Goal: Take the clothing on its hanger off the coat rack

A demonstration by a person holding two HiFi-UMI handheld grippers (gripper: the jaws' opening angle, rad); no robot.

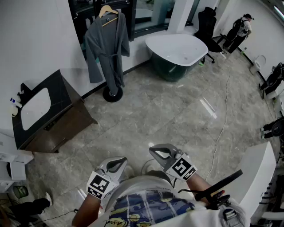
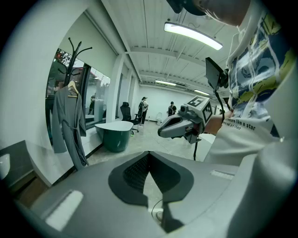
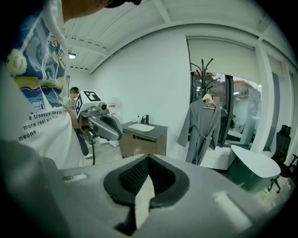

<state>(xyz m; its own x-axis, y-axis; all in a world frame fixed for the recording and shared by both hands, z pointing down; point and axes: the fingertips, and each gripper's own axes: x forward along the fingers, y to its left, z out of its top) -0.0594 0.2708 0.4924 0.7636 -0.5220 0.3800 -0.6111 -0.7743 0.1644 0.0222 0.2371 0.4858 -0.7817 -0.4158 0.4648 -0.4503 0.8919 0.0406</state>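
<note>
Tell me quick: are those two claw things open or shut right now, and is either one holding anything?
Left gripper: closed, jaws together, holding nothing.
Right gripper: closed, jaws together, holding nothing.

The robe [image 1: 106,48] hangs on its hanger [image 1: 108,11] on the coat rack [image 1: 112,94] at the far wall, between the vanity cabinet [image 1: 49,111] to its left and the bathtub [image 1: 177,51] to its right, well apart from the left gripper [image 1: 116,165] and right gripper [image 1: 162,152], which sit side by side before the person.
</note>
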